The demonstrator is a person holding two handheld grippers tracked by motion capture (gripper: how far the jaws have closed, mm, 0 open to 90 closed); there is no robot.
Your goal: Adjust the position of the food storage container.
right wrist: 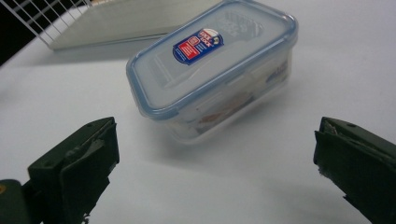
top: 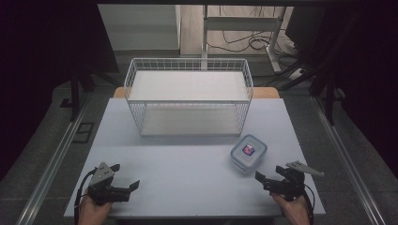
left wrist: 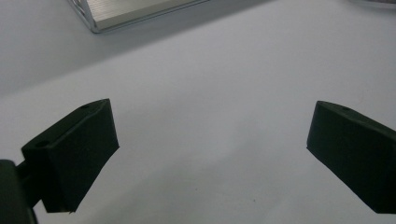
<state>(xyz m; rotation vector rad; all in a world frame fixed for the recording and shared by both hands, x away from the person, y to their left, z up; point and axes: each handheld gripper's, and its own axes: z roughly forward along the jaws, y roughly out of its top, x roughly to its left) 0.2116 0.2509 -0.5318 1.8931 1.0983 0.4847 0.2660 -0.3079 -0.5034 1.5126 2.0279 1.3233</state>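
Approaching the lidded container [right wrist: 212, 70] at the bench's [top: 187, 178] right, near the wire basket [top: 187, 96], the right gripper [right wrist: 215, 172] has jaws apart; it should straddle the short sides squarely. Left gripper [left wrist: 210, 154] idles, jaws apart.

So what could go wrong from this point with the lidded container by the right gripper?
1. The plastic container sits on the smooth table untouched; the open right gripper could push it along rather than grip it.
2. Its clear walls look slick, so the fingers might slip.
3. The wire basket stands close behind, so a shoved container may hit it.
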